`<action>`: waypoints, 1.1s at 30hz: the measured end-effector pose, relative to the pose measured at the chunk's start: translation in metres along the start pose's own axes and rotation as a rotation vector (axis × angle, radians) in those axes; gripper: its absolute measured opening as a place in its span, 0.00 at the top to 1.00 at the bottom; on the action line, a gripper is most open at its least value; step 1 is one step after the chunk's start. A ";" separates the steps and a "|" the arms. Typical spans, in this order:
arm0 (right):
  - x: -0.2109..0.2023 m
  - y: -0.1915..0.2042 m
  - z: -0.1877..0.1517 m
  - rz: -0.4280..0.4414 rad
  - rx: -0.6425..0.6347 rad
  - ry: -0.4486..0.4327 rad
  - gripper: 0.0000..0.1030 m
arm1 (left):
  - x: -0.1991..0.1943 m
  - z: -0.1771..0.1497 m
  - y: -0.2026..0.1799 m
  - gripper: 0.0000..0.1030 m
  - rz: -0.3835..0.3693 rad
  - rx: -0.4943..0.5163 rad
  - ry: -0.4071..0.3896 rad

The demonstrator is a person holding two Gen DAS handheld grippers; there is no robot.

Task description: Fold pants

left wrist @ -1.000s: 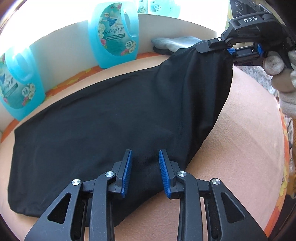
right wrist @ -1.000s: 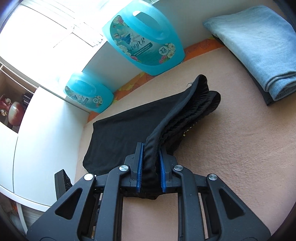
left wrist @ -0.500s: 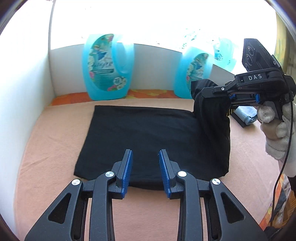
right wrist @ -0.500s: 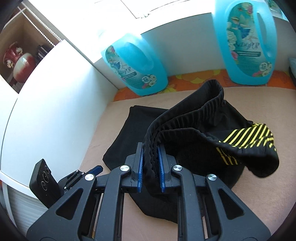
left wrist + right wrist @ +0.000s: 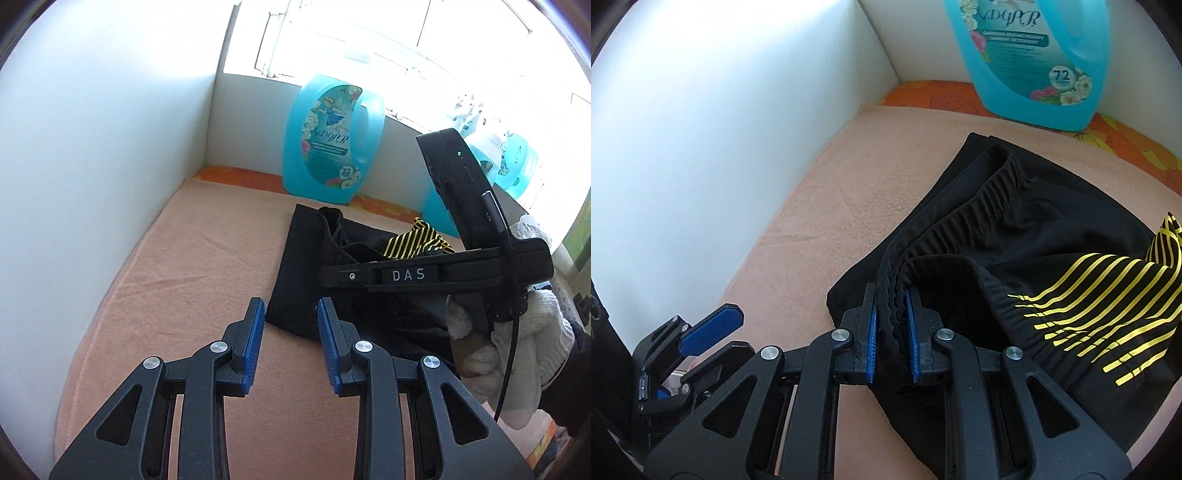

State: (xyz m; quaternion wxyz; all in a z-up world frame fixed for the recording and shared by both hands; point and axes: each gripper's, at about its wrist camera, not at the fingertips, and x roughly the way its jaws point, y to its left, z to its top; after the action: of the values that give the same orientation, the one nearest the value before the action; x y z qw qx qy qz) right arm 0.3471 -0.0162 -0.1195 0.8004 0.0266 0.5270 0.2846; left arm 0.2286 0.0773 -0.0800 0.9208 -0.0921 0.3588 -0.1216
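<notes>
Black pants [image 5: 1052, 229] with yellow stripes [image 5: 1089, 295] lie folded over on a peach blanket [image 5: 207, 258]. My right gripper [image 5: 890, 328] is shut on the elastic waistband, low over the left end of the pants. In the left wrist view the pants [image 5: 306, 258] show ahead, partly hidden by the right gripper's body [image 5: 424, 275]. My left gripper [image 5: 290, 343] is open and empty, just short of the pants' near corner. One of its blue pads [image 5: 713, 326] shows at the lower left of the right wrist view.
A white wall [image 5: 92, 166] bounds the blanket on the left. Blue detergent bottles [image 5: 332, 136] stand at the back on an orange flowered strip [image 5: 942, 96]; one bottle [image 5: 1034, 55] is close behind the pants. A gloved hand [image 5: 517, 350] holds the right gripper.
The right gripper has carried the waistband leftward over the leg end, doubling the pants over. The left gripper stayed open and now views the left wall side.
</notes>
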 end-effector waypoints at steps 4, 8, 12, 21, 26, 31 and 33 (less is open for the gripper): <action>-0.011 -0.008 0.006 0.120 0.037 0.010 0.59 | -0.002 -0.002 0.007 0.73 -0.003 -0.021 -0.009; -0.043 -0.014 0.019 0.250 0.021 -0.037 0.48 | -0.002 -0.001 0.006 0.73 -0.023 -0.018 -0.013; -0.088 -0.035 0.023 0.355 0.019 -0.100 0.48 | 0.003 0.003 0.000 0.61 -0.091 -0.043 -0.005; -0.139 -0.082 0.016 0.020 -0.277 -0.179 0.42 | 0.034 0.006 -0.028 0.50 -0.145 -0.033 0.065; -0.126 -0.093 0.005 -0.061 -0.399 -0.125 0.42 | 0.048 0.009 -0.034 0.49 -0.125 -0.049 0.089; -0.089 -0.080 0.012 -0.158 -0.522 -0.101 0.42 | 0.070 0.012 -0.044 0.49 -0.056 -0.016 0.131; -0.075 -0.077 0.021 -0.173 -0.543 -0.094 0.42 | 0.077 0.012 -0.041 0.49 -0.044 -0.042 0.132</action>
State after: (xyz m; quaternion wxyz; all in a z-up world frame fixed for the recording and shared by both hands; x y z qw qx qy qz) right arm 0.3768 -0.1116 -0.0747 0.8231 -0.2204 0.3940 0.3445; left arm 0.2852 0.0164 -0.1103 0.8901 -0.1112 0.4192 -0.1400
